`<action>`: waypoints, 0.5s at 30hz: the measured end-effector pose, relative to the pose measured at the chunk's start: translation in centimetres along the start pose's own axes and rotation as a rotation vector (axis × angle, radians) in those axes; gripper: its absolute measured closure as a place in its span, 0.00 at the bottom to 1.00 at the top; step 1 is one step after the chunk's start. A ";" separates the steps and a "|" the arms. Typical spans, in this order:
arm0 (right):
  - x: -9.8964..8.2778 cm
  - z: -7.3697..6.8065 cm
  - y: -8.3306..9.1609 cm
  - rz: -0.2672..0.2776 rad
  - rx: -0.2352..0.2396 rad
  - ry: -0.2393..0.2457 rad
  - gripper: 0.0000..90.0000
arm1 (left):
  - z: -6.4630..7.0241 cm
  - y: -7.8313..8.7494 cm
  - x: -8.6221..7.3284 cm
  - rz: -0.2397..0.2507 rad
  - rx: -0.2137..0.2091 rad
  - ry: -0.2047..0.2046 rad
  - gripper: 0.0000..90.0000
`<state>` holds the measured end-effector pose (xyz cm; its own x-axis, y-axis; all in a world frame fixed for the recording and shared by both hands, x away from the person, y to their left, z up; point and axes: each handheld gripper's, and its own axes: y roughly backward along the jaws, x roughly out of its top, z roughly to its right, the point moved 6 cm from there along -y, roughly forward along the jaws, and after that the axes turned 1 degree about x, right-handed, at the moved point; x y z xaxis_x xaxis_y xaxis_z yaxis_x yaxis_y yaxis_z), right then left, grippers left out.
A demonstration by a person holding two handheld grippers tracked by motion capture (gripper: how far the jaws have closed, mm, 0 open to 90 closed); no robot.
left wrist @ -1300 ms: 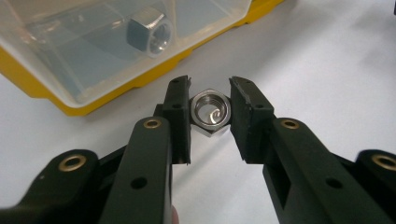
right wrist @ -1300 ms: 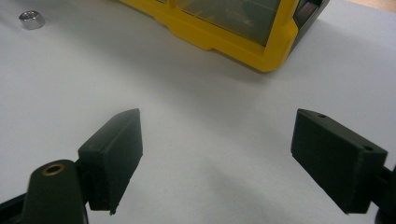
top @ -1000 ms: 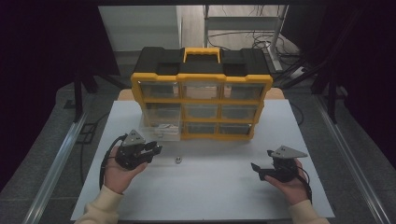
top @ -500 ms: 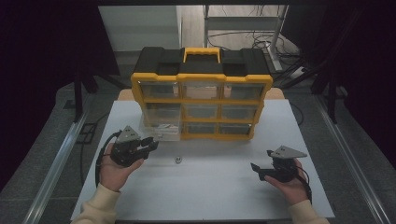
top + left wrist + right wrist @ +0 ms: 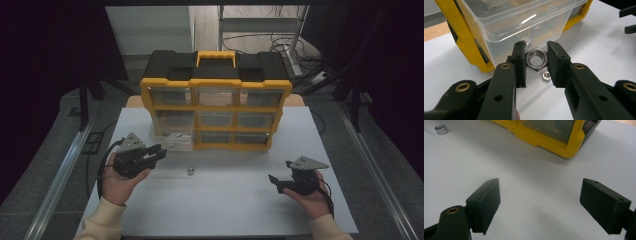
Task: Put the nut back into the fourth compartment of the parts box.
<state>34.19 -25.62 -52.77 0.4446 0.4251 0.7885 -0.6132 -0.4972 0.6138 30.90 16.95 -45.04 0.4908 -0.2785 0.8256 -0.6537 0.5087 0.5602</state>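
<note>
The left gripper (image 5: 536, 63) pinches a large steel nut (image 5: 537, 58) flat-to-flat between its jaws, bore facing back along them, with the pulled-out clear drawer (image 5: 524, 22) of the yellow organizer (image 5: 216, 112) just ahead and slightly above. The drop turns on lifting the nut over that front wall — the left hand is far nearer. The right gripper (image 5: 540, 202) rests spread and empty, well off to the side; a smaller nut (image 5: 190, 171) lies on the table (image 5: 225, 210) between them.

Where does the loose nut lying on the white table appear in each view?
High view: loose nut in the middle, before the yellow organiser.
Left gripper view: loose nut just below the held nut.
Right gripper view: loose nut in the top-left corner.
Shared landmark: the yellow organiser.
</note>
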 end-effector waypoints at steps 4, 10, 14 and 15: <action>0.0 0.0 0.0 0.000 0.000 -0.003 0.19 | 0.0 0.3 0.2 0.004 0.002 -0.003 0.78; 0.0 0.0 0.0 0.000 0.000 -0.003 0.19 | 0.0 0.8 0.7 0.017 -0.008 0.005 0.78; 0.0 -0.1 0.0 0.000 -0.001 -0.002 0.19 | 0.2 1.2 0.8 0.022 -0.017 0.003 0.78; 0.0 -0.1 0.0 0.000 -0.002 -0.002 0.19 | 0.3 1.3 0.8 0.022 -0.021 0.001 0.78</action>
<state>34.14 -25.59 -52.77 0.4460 0.4232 0.7886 -0.6146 -0.4957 0.6136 30.27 17.17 -43.65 0.4774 -0.2660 0.8374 -0.6521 0.5316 0.5406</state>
